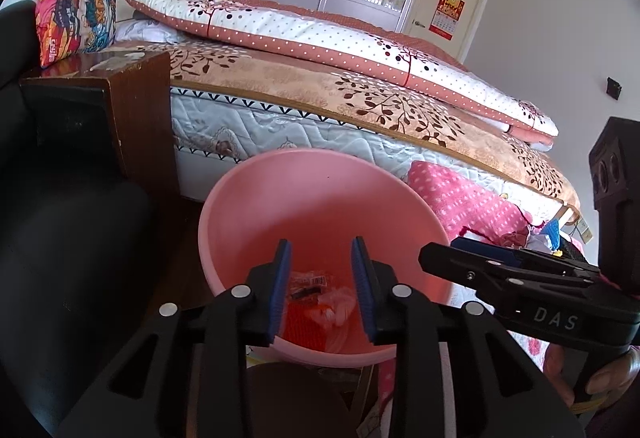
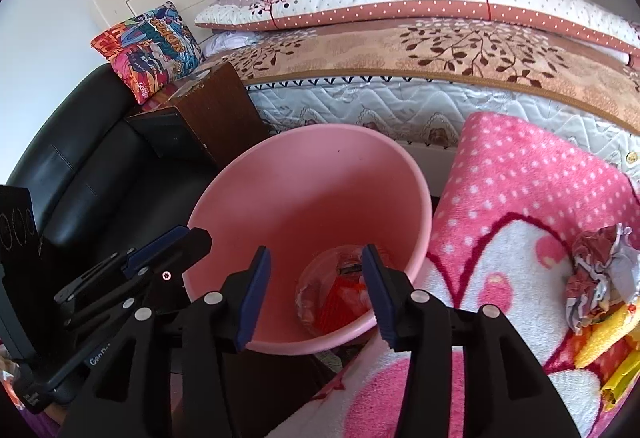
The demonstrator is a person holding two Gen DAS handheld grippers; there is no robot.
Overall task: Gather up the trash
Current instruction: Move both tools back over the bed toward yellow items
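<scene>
Both the left gripper and right gripper hover wide open and empty over the round pink plastic bin, so reaching carelessly for the crumpled paper wad could tip it.

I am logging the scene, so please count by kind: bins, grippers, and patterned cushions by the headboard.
Round pink plastic bin: 1
Black two-finger grippers with blue pads, left gripper and right gripper, both open over the bin: 2
Multicoloured comic-print cushion: 1
Total: 4
</scene>
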